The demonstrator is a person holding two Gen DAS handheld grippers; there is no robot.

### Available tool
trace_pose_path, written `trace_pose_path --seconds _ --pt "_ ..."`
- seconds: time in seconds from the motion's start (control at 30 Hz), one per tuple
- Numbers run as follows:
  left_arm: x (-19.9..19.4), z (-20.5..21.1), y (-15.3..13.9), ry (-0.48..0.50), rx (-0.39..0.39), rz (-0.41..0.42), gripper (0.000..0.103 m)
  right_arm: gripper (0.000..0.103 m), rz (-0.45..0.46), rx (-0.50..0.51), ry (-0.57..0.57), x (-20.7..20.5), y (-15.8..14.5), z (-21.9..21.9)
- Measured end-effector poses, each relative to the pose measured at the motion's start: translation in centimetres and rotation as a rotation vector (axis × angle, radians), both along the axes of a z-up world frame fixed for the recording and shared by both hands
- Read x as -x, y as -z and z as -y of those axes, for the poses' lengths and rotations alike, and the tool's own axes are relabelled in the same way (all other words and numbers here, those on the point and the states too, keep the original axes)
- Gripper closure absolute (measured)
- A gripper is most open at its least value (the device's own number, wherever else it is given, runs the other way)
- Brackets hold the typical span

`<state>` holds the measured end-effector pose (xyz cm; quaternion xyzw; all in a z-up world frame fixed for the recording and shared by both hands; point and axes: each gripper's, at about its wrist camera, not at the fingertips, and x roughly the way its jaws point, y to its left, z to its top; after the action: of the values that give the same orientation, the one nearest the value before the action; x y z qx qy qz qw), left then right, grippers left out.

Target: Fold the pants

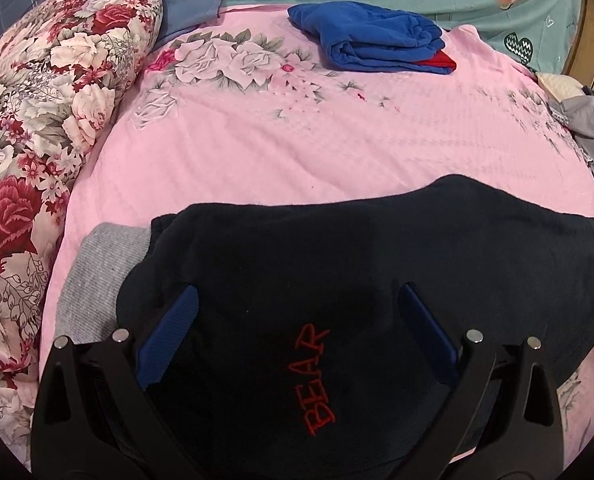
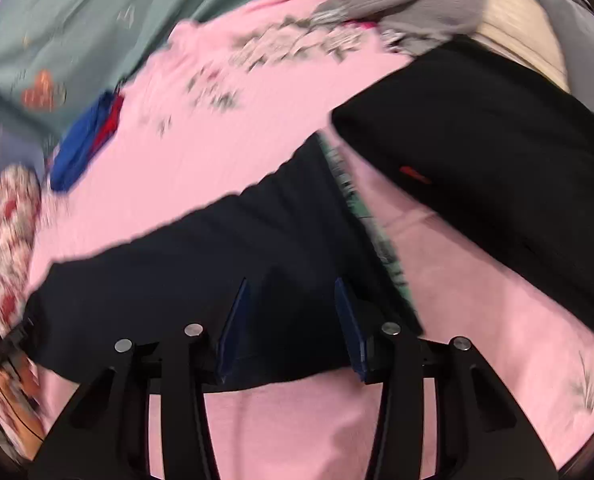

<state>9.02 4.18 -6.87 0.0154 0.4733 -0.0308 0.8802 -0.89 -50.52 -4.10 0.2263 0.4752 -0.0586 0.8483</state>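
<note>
dark pants (image 1: 337,264): 1 | blue folded garment (image 1: 373,40): 1 | floral pillow (image 1: 49,120): 1

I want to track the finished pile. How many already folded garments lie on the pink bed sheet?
2. A blue folded garment lies at the far side of the pink bed sheet; a black folded garment lies toward the right. More may be hidden outside the views.
</note>
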Motion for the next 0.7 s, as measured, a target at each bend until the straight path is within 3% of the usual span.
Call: trace_pose_path --seconds 0.03,0.1,0.23,0.37,0.5,0.63,0.67,0.7 --pt "0.0 0.0 0.1 0.000 -0.003 -0.002 0.002 0.055 0.022 0.021 0.026 0.7 -1.0 0.1" --pt "0.0 -0.1 0.0 -0.004 0.001 0.000 0.002 0.041 0.047 0.037 0.044 1.9 -2.5 0.2" --pt "0.3 -0.5 -0.7 -0.015 0.040 0.014 0.002 0.040 -0.041 -0.029 0.088 4.0 -1.7 0.5" --pt "0.5 -0.3 -0.8 -0.004 0.061 0.007 0.002 0.040 -0.065 -0.136 0.128 5.0 0.5 1.1" --pt "0.5 0.1 -0.4 -0.004 0.053 -0.006 0.002 0.040 0.024 -0.206 0.177 3.8 1.4 1.8" --pt "0.3 0.5 0.2 -0.020 0.023 -0.022 0.002 0.040 0.059 -0.212 0.226 2.0 1.9 1.8" --pt "0.3 0.6 0.3 -0.023 0.013 -0.022 0.002 0.050 0.061 -0.199 0.225 1.6 1.9 1.5" --pt "0.3 0.7 0.3 -0.024 0.006 -0.021 0.002 0.073 0.052 -0.180 0.225 1.1 2.0 1.2"
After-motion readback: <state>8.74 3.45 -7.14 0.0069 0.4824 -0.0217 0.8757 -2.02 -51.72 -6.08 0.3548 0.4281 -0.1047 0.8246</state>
